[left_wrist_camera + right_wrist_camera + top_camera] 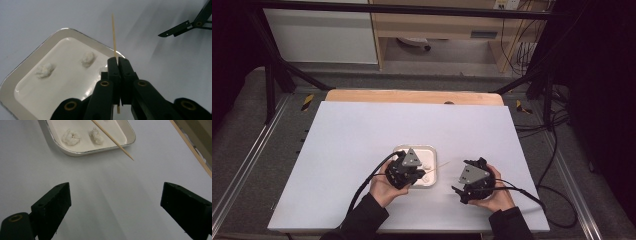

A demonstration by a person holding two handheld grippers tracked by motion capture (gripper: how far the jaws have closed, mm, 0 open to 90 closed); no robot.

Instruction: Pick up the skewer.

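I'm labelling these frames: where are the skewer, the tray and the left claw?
skewer (pixel 114 37), left gripper view, mid shaft.
tray (pixel 22 72), left gripper view, left rim.
left claw (pixel 119 60), left gripper view, between its tips.

Wide bare worktop (pixel 362 140) to the far side and left of the tray (pixel 432 150), open to any pass; narrow lane of bare surface between tray and right gripper (pixel 464 192), crossed in the air by the thin skewer (pixel 438 168) jutting from the left gripper (pixel 409 182); skewer tip (pixel 131 158) just beyond the tray rim (pixel 100 151), ahead of the spread right jaws; white lumps (pixel 88 58) scattered on the tray floor; wooden strip (pixel 412 96) bounding the far edge.
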